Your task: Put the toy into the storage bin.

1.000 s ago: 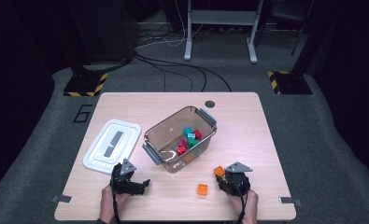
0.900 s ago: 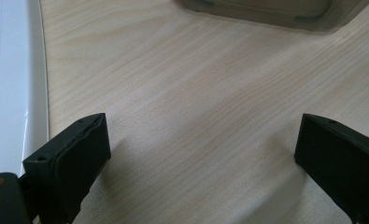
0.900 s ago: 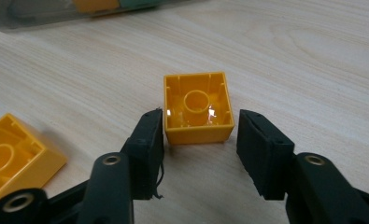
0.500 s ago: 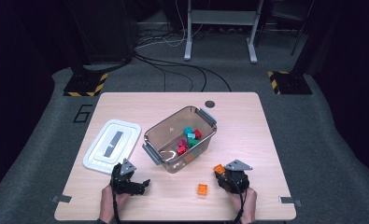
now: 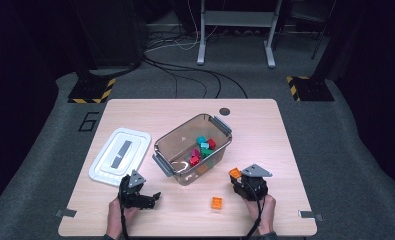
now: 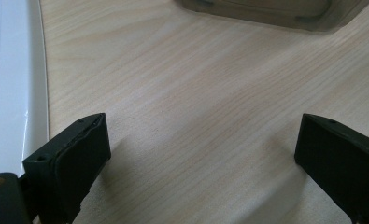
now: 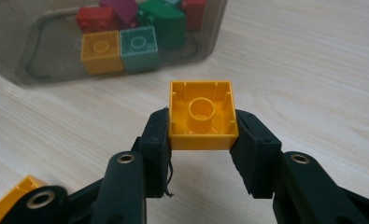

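Two orange bricks lie outside the clear bin [image 5: 171, 145]: one brick [image 7: 201, 115], pinched hollow side up by the right hand-held gripper [image 7: 200, 140] just beside the bin, and a second brick [image 5: 216, 202] on the tabletop [image 5: 265, 130] nearby. The left hand-held gripper [image 6: 201, 154] gapes wide, empty, between the bin and one white lid [image 5: 120, 155].

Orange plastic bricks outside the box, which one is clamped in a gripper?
The orange plastic brick held hollow side up between the right gripper's jaws; the other orange brick lies loose on the wooden table.

Lid [image 5: 120, 155] left of bin [image 5: 192, 148]; bricks [image 5: 203, 149] inside bin.
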`<state>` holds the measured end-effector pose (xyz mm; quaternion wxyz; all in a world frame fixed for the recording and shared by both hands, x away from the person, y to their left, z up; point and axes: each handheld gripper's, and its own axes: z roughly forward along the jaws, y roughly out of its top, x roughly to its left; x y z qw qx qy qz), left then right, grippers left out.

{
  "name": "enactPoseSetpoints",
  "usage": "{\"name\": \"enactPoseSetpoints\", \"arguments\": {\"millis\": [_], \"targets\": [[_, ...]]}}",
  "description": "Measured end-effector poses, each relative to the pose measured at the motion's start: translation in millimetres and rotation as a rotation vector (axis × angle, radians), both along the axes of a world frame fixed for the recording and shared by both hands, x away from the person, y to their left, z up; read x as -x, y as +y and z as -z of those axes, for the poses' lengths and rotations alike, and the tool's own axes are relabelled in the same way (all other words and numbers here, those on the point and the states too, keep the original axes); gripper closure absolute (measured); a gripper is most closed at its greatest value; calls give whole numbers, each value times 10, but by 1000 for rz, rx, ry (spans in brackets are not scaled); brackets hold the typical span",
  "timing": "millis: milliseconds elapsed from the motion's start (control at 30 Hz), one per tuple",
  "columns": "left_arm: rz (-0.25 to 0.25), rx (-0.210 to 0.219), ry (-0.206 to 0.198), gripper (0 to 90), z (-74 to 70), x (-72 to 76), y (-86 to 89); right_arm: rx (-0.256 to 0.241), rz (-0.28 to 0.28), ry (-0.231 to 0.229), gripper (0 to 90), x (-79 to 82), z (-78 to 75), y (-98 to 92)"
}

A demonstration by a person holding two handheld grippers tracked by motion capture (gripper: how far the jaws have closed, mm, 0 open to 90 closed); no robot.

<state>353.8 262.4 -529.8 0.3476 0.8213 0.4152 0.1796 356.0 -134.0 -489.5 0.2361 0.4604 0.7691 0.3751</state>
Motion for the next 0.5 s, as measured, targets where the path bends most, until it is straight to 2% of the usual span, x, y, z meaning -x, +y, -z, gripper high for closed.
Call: {"name": "enactPoseSetpoints", "arguments": {"millis": [500], "targets": [[1, -2, 1, 32, -1, -2, 2, -4, -6, -75, 584, -67, -331, 31]]}}
